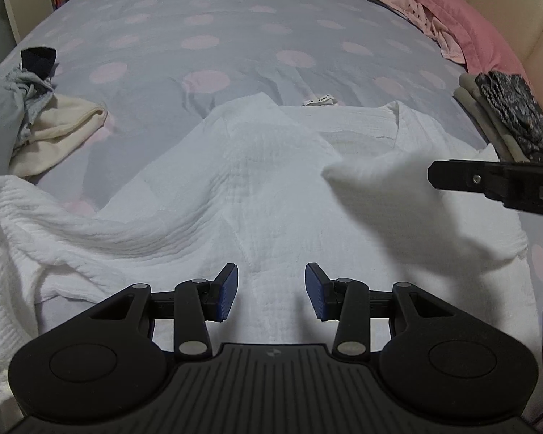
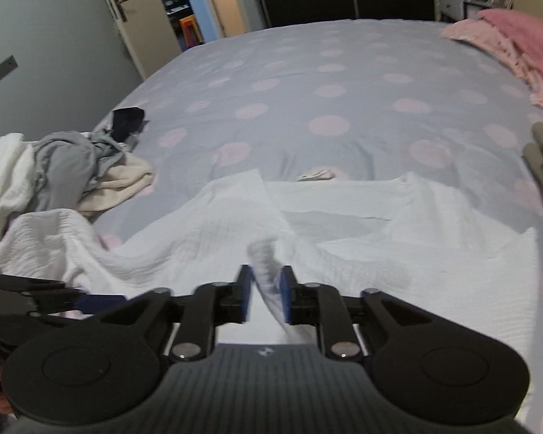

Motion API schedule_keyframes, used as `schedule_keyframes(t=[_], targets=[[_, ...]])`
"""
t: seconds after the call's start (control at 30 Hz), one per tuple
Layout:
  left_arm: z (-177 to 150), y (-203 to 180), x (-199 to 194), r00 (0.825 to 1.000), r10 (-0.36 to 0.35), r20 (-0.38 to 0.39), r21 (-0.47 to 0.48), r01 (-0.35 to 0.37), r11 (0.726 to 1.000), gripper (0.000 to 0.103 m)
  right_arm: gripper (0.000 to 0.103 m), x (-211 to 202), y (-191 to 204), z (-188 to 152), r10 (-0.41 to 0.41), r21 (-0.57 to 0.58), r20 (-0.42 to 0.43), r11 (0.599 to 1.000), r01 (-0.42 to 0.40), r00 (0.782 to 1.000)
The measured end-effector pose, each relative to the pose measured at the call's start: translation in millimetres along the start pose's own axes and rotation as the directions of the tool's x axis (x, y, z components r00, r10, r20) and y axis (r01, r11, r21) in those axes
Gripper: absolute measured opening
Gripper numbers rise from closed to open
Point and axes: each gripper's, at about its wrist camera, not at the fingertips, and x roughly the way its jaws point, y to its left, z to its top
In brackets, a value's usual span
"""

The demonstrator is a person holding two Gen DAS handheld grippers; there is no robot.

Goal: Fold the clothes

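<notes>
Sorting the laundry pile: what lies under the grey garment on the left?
A cream garment pokes out beneath the grey garment, with a dark piece behind. Whatever else lies underneath is covered.

1. A home bedroom: a wide bed under a grey cover with pink dots.
2. Pink pillows lie by a padded headboard.
3. A door stands open.
</notes>
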Motion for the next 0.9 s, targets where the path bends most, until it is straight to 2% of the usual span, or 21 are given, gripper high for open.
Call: schedule_keyframes(t=[0.2,0.37,0.47,0.53,0.63,0.67,0.8,0.87,0.9], targets=[[6.3,-2.7,7.1,0.999,-0.035,0.023,-0.023,0.036,0.999,0.039,0.036,-22.0,-24.8,3.0,-0.015,0.023,0.029,1.0,0.015,0.999],[21.8,-19.4,24.8,0.998,-0.06,0.03,-0.018,0.061,0.998,0.039,0.037,-44.1,-75.3,0.7,-0.163,0.127,0.044,0.979,0.157,0.986],[27.1,-31.2,42.8,0.997,-0.075,0.007,-0.026,0.075,0.997,0.039,0.038,-59.7,-115.6,-4.8,-0.25,0.204,0.035,0.95,0.238,0.968],[27.1,-38.7,55.5,0.998,-0.067,-0.011,-0.018,0.066,0.998,0.039,0.038,-69.2,-138.5,-12.1,-0.299,0.217,0.02,0.933,0.287,0.954],[25.0,-45.3,70.8,0.997,-0.074,-0.035,-0.017,0.074,0.997,0.038,0.038,-79.4,-166.7,-31.7,-0.342,0.164,-0.018,0.926,0.34,0.94],[24.0,-46.5,74.8,0.997,-0.075,-0.036,-0.02,0.075,0.997,0.034,0.039,-80.8,-172.3,-39.8,-0.352,0.125,-0.032,0.927,0.353,0.935],[20.8,-51.4,85.4,0.997,-0.077,-0.015,-0.028,0.076,0.997,0.029,0.039,-77.8,-183.8,-76.6,-0.353,-0.053,-0.112,0.935,0.35,0.929],[21.2,-53.6,85.2,0.996,-0.086,-0.001,-0.028,0.086,0.996,0.016,0.039,-72.0,-183.7,-92.1,-0.353,-0.129,-0.142,0.933,0.337,0.925],[21.4,-54.5,84.8,0.996,-0.093,0.006,-0.029,0.093,0.995,0.014,0.039,-69.2,-183.6,-96.7,-0.352,-0.152,-0.147,0.932,0.33,0.925]])
